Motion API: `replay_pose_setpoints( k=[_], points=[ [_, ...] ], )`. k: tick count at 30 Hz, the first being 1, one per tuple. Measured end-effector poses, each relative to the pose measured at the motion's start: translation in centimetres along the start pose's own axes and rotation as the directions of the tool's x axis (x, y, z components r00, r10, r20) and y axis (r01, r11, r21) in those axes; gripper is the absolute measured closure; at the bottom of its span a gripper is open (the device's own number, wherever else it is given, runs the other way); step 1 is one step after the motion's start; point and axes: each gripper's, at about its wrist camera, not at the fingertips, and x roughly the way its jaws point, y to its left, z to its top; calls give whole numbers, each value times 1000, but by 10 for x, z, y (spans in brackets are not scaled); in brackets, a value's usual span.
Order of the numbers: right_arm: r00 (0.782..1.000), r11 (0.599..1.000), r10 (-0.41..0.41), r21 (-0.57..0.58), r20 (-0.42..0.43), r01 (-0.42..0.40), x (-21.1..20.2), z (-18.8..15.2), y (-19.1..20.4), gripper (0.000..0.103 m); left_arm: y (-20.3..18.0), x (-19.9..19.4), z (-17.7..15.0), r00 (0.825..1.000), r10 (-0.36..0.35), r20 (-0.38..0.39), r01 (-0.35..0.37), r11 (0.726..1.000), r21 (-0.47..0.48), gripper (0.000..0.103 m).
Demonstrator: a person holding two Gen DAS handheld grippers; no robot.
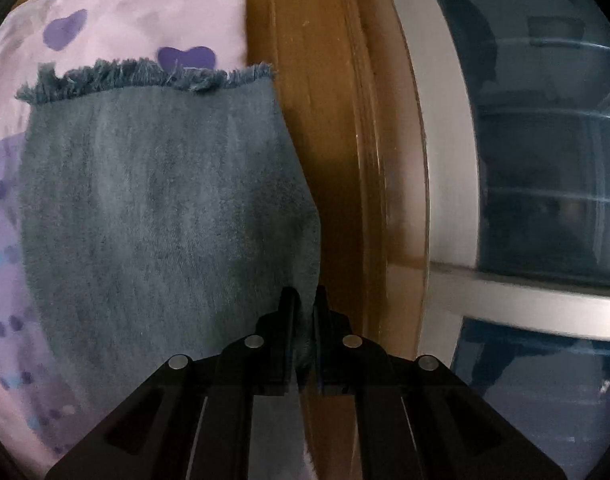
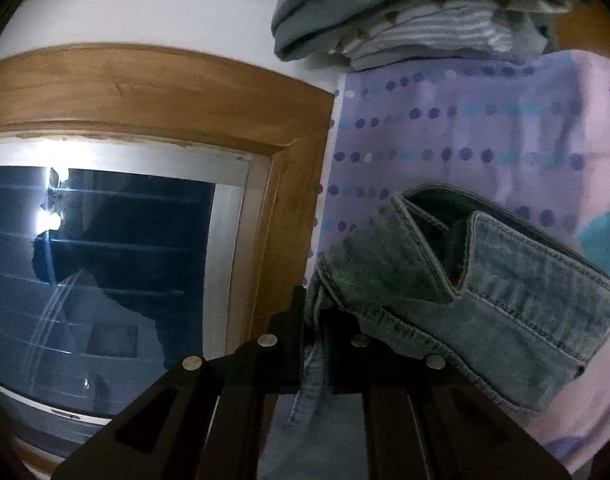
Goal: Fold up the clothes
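A pair of blue-grey jeans is held up over a lilac bedsheet. In the left wrist view one jeans leg [image 1: 161, 208] with a frayed hem [image 1: 145, 78] hangs flat, and my left gripper [image 1: 304, 300] is shut on its right edge. In the right wrist view the waistband end of the jeans [image 2: 485, 280], with its open fly and stitched seams, lies to the right, and my right gripper [image 2: 311, 304] is shut on the waistband's left edge.
The lilac sheet [image 2: 485, 132] has dots and purple hearts [image 1: 187, 58]. A pile of folded clothes [image 2: 417, 12] sits at its far end. A wooden window frame [image 2: 165, 92] and dark glass [image 1: 545, 160] run right beside the bed.
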Motion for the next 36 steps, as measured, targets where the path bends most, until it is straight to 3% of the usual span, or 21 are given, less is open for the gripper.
replay_pose_setpoints(
  k=[6, 7, 8, 9, 10, 11, 12, 13, 14, 16, 20, 23, 27, 30, 34, 36],
  points=[
    [996, 996, -85, 2, -21, 85, 50, 15, -4, 97, 7, 47, 8, 997, 70, -23, -71, 996, -52, 95],
    [998, 998, -66, 15, -22, 67, 54, 15, -6, 96, 11, 52, 11, 997, 64, -33, -66, 995, -79, 93],
    [999, 998, -48, 28, -21, 48, 58, 16, -8, 92, 13, 54, 12, 998, 43, -39, -46, 995, -92, 84],
    [999, 999, -29, 40, -21, 30, 61, 17, -10, 85, 14, 55, 14, 999, 20, -46, -25, 994, -104, 72],
    [1000, 999, -11, 53, -20, 12, 65, 17, -12, 79, 13, 52, 16, 998, -11, -59, 5, 994, -109, 67],
    [1000, 998, 8, 65, -20, -7, 69, 18, -14, 60, 12, 48, 17, 997, -42, -72, 34, 993, -115, 60],
    [999, 997, 26, 78, -18, -25, 73, 19, -15, 33, 12, 43, 19, 994, -65, -87, 54, 991, -123, 55],
    [999, 998, 29, 59, -13, -28, 69, 17, -10, 24, 11, 33, 22, 991, -99, -86, 86, 987, -138, 52],
    [999, 999, 32, 41, -9, -31, 66, 15, -5, 22, 11, 22, 25, 988, -131, -84, 117, 981, -151, 47],
    [999, 999, 31, -33, -44, -32, 57, 10, 10, 22, 9, 2, 26, 986, -145, -82, 134, 982, -130, 40],
    [995, 989, 11, -147, -95, -25, 28, -3, 29, 22, 10, -28, 21, 983, -147, -108, 141, 988, -63, 38],
    [998, 980, -10, -199, -57, -2, -12, -12, 22, 22, 27, -38, 3, 984, -95, -149, 95, 995, -8, 38],
    [997, 984, -72, -161, 3, 71, -63, -22, -26, 22, 69, -40, -33, 985, -4, -171, 2, 1000, -12, 38],
    [993, 989, -120, -88, 20, 122, -81, -33, -73, 22, 100, -28, -53, 976, 40, -212, -53, 997, -57, 38],
    [991, 989, -126, -68, 36, 128, -73, -35, -107, 24, 110, -16, -73, 963, 76, -259, -87, 996, -34, 38],
    [992, 987, -121, -96, 45, 125, -61, -29, -112, 31, 110, -15, -81, 960, 79, -269, -83, 997, -6, 38]
  ],
)
